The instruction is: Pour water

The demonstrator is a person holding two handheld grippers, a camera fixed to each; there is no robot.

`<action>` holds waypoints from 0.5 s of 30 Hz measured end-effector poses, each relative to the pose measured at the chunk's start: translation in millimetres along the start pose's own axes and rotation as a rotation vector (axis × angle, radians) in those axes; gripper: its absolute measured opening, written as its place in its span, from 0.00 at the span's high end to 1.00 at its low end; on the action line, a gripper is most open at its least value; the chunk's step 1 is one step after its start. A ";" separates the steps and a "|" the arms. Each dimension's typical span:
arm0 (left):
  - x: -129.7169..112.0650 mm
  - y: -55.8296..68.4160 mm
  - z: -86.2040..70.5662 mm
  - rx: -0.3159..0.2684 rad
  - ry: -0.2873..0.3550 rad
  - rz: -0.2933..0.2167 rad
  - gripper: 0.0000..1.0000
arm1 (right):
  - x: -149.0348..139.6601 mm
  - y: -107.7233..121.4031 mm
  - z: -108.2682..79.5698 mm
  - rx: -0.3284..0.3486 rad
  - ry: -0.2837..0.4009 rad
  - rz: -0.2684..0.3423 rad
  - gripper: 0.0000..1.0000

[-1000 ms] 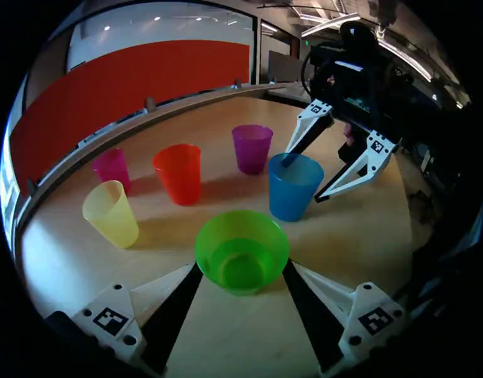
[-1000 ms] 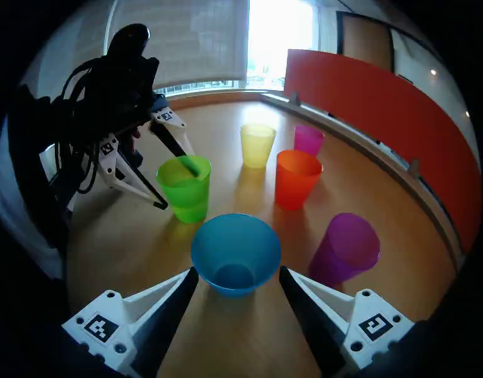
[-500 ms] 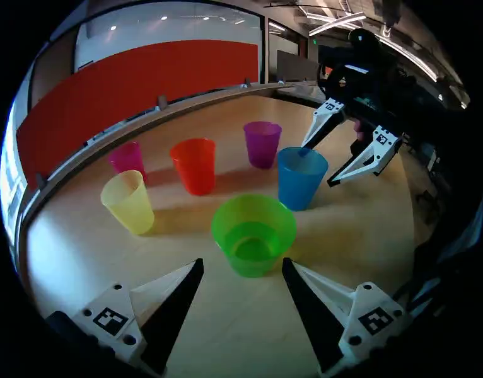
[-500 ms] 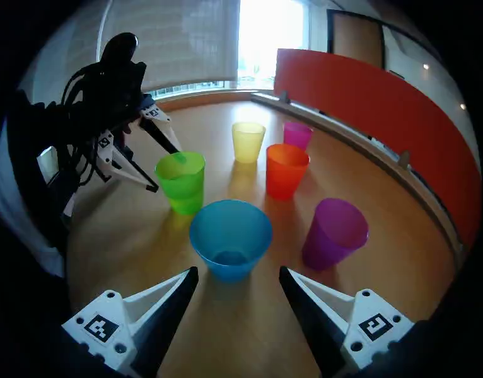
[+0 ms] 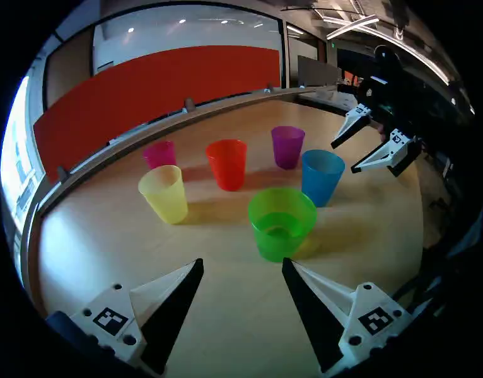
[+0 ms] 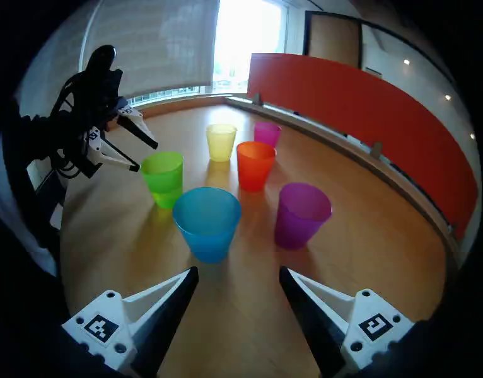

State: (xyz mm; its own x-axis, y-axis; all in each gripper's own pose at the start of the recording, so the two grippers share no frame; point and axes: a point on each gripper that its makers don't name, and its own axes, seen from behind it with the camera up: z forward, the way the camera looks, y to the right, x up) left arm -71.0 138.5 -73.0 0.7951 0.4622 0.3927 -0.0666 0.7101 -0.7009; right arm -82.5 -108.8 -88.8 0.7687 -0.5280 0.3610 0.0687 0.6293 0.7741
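**Both claws spread wide, six cups upright on the surface**

In the left gripper view the left claw (image 5: pixel 241 261) has its fingers spread wide, with bare wooden surface (image 5: pixel 103 252) between them. The green cup (image 5: pixel 281 223) stands upright at 1 o'clock from the claw. Its base is near the tip of the finger on that side, and I cannot tell whether they touch. The blue cup (image 5: pixel 321 176) stands just beyond it, also at 1 o'clock. The purple cup (image 5: pixel 287 146) is farther back, near 12 o'clock. The orange cup (image 5: pixel 227 164) is at 12 o'clock, the yellow cup (image 5: pixel 164 194) at 11 o'clock, and the pink cup (image 5: pixel 159 154) is just behind the yellow one. A red panel (image 5: pixel 147 88) runs along the far edge of the surface.

In the right gripper view the right claw (image 6: pixel 237 269) is also wide open, with no cup between its fingers. The blue cup stands just ahead of it at 11 o'clock and the purple cup at 1 o'clock, the two apart from each other. The left claw shows at 10 o'clock with its fingers parted, its tips close to the green cup's rim. A bright window (image 6: pixel 248 38) lies at 12 o'clock.

I cannot tell whether any cup holds water.
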 end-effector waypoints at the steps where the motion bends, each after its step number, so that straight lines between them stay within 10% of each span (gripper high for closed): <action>1: 0.4 -2.6 -1.6 0.010 0.005 -0.006 0.08 | -1.4 1.7 -1.9 -0.009 0.002 0.010 0.00; 15: 1.5 -39.0 -25.8 0.156 0.082 -0.080 0.08 | -9.7 35.4 -37.1 -0.163 0.062 0.125 0.00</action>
State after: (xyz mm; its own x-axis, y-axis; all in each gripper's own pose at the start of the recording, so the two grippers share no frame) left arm -51.7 97.8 -60.5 0.8477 0.3606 0.3890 -0.0891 0.8197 -0.5658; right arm -63.9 -60.3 -84.2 0.8148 -0.4071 0.4128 0.0682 0.7743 0.6291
